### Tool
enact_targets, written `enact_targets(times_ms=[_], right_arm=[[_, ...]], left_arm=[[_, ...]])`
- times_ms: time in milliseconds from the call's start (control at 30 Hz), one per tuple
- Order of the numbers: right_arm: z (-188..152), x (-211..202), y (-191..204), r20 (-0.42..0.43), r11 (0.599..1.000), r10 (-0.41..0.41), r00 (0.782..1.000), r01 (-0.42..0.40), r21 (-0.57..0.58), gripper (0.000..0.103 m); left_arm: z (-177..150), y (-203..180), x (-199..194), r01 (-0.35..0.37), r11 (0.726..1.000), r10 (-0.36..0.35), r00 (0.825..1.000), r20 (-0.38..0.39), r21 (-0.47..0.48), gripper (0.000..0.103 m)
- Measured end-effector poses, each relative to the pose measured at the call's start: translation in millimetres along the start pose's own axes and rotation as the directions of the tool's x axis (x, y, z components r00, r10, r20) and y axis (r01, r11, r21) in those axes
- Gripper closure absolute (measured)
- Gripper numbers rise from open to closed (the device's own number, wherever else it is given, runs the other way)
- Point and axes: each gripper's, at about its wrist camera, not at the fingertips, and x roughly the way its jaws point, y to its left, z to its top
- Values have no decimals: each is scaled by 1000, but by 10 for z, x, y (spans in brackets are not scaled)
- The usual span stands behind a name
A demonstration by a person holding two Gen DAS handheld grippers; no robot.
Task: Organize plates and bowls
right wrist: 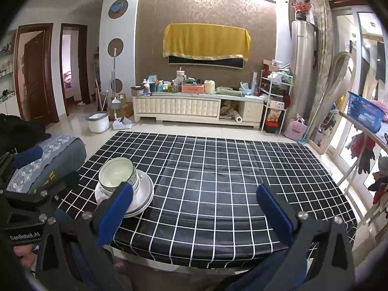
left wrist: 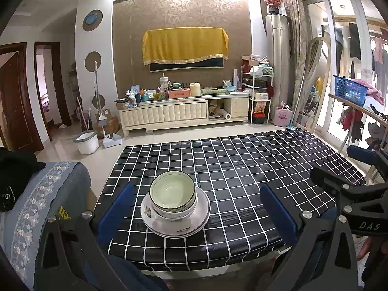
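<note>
The bowls (left wrist: 172,197) sit nested on the stacked plates (left wrist: 175,220), one tidy pile on the black checked tabletop (left wrist: 242,169), near its front edge. In the left wrist view the pile lies just ahead of the left tool (left wrist: 196,208), centred between its two blue fingers (left wrist: 116,208), which stand spread wide with a clear gap on either side; nothing is gripped. In the right wrist view the right tool (right wrist: 194,208) is likewise fully released and empty, with the pile off to its left, partly hidden behind its left finger, and only bare cloth in front of it.

Judging by this layout, the stacking looks done and the step in hand is to leave the pile alone or, if it needs a better spot, to shift it as a whole. To do that well:

- Keep both tools spread while near the pile, so that no finger clips a plate rim and tips the bowls.
- If backing off, draw the left tool straight back along its own line, not sideways.
- If shifting the pile, take the bottom plate by its rim from opposite sides and keep it level; glazed ware probably slides easily, and the top bowl sits high.
- Watch the right tool's left finger, which is nearest to the plates.
</note>
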Motion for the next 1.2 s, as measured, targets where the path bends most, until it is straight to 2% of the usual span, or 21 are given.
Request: enact_targets(times_ms=[667, 1200], right_arm=[[-34, -66, 19, -2, 1000, 8, 1000, -8, 6, 0], [-67, -134, 18, -13, 1000, 11, 1000, -11, 10, 0]], left_arm=[[1, -30, -64, 24, 1000, -24, 1000, 6, 0, 0], [-14, -94, -104, 13, 1000, -13, 1000, 3, -1, 0]])
